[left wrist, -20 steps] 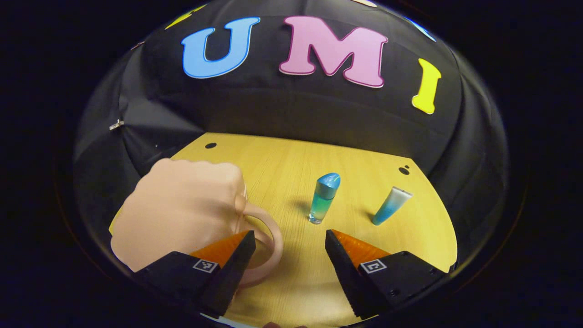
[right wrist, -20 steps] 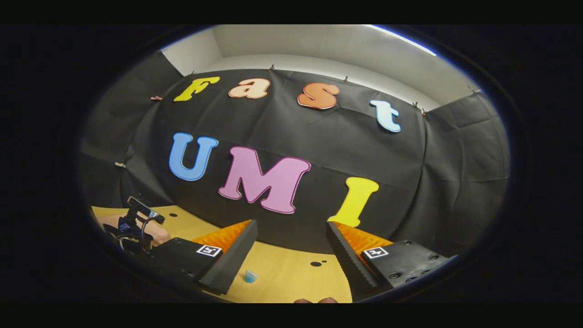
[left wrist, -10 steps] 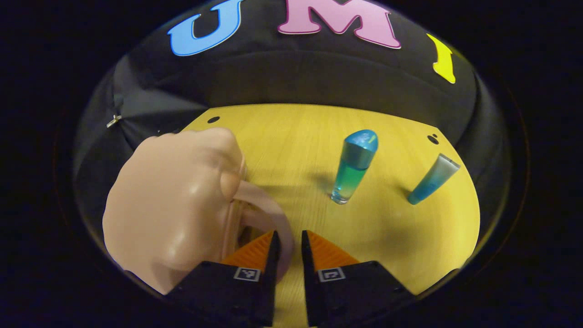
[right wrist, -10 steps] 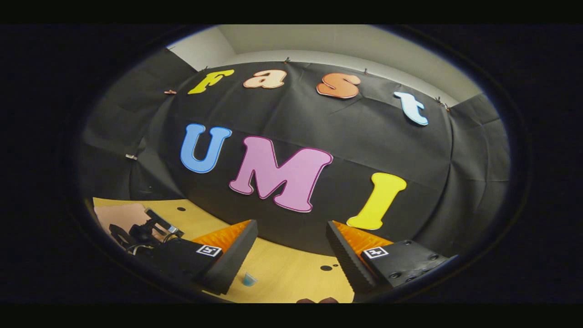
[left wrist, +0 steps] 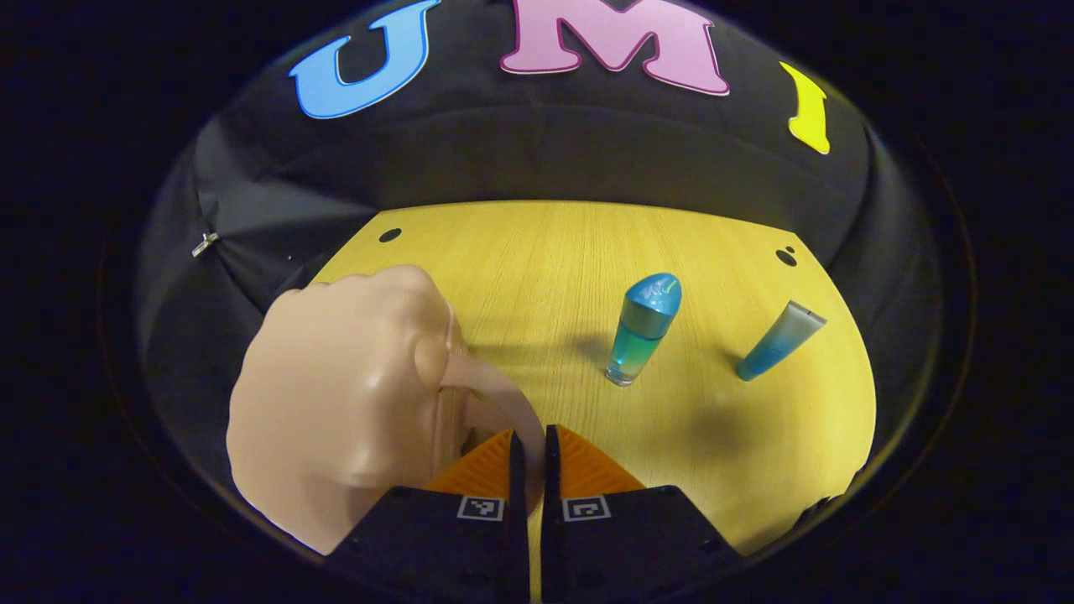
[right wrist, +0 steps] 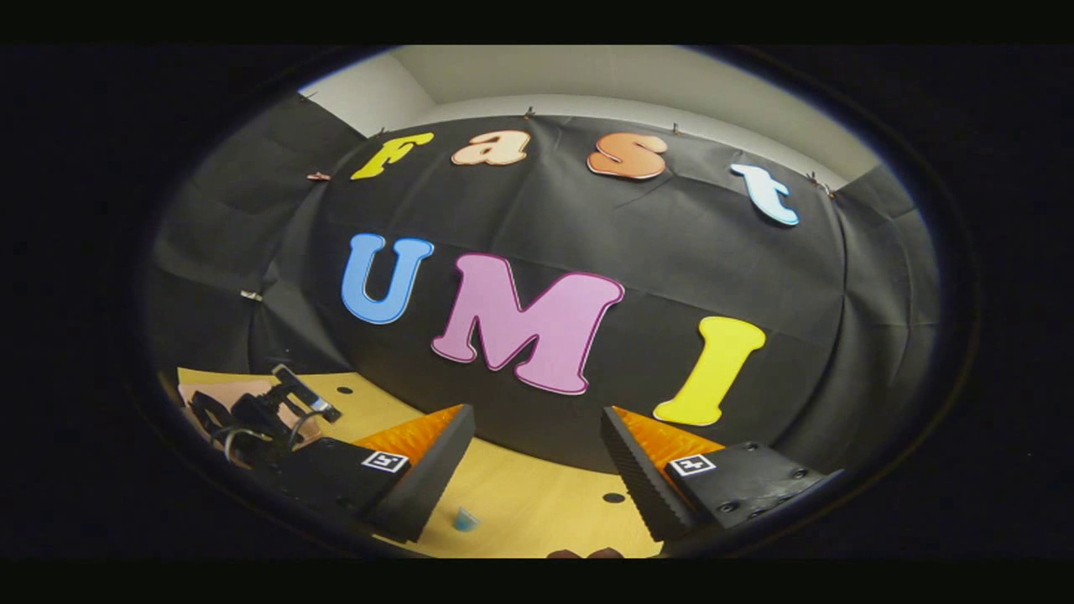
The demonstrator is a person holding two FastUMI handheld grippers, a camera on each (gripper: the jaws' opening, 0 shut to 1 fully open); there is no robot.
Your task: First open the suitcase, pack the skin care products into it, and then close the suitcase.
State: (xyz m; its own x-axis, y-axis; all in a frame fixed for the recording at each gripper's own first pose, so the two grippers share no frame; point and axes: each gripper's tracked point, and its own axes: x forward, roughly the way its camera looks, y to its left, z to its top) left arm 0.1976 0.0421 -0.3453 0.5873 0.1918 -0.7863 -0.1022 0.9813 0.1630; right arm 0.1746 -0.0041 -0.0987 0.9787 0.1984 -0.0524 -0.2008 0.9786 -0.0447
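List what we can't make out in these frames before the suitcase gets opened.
- Left gripper view: the left hand-held gripper has closed at the peach plastic suitcase's loop handle; the fingers hide the contact, so the grip is unconfirmed.
- Same view: the suitcase's latch or seam faces away, near edge cut off.
- Right gripper view: the small blue item on the wooden table is too tiny to identify.

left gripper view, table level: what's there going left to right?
Pink suitcase → its handle, with the left gripper shut on it → blue-green bottle, standing → blue-white tube, leaning on the wooden table.
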